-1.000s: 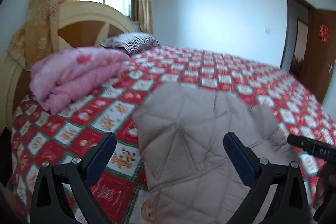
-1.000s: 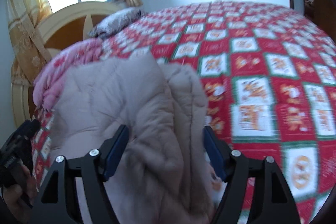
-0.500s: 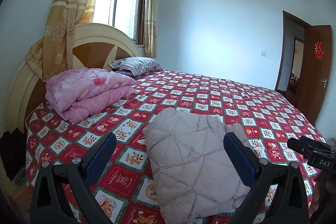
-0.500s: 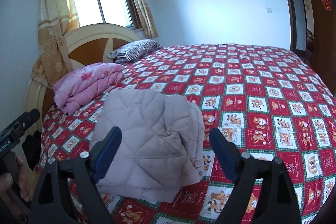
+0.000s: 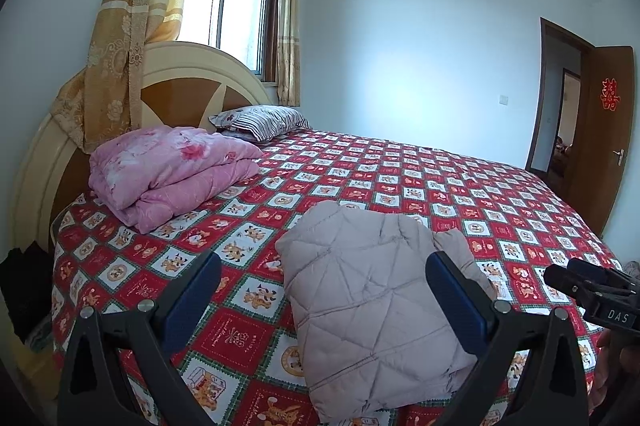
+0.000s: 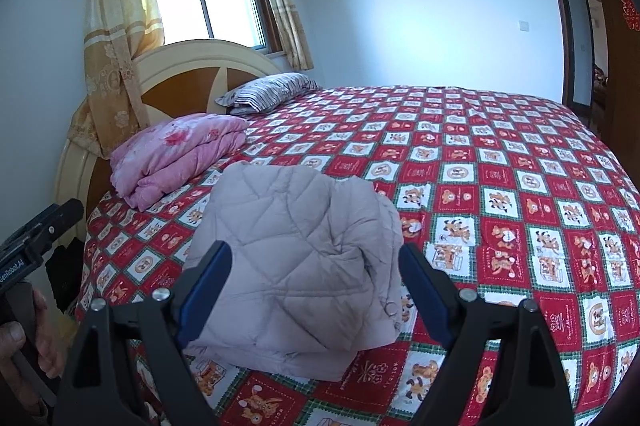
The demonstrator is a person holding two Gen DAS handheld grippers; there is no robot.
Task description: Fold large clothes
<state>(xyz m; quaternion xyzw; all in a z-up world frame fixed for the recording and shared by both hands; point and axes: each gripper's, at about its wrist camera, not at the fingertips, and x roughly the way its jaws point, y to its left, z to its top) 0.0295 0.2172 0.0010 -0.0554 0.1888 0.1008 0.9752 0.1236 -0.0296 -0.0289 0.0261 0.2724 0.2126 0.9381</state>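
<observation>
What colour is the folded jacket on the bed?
Pale greyish-pink, diamond-quilted jacket; clearest in the right wrist view.

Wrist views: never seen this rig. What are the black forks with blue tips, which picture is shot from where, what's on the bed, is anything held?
There is no robot here. A person holds a handheld two-finger gripper in each hand, and each one carries a fisheye camera that looks out along its fingers.

In the left wrist view the black fork with blue pads is the left gripper; in the right wrist view it is the right gripper. Each view catches the other tool at its edge.

On the red patterned bedspread lie a folded beige quilted jacket, a folded pink quilt and a striped pillow near the headboard.

Nothing is held: both grippers are open, apart from the jacket.
</observation>
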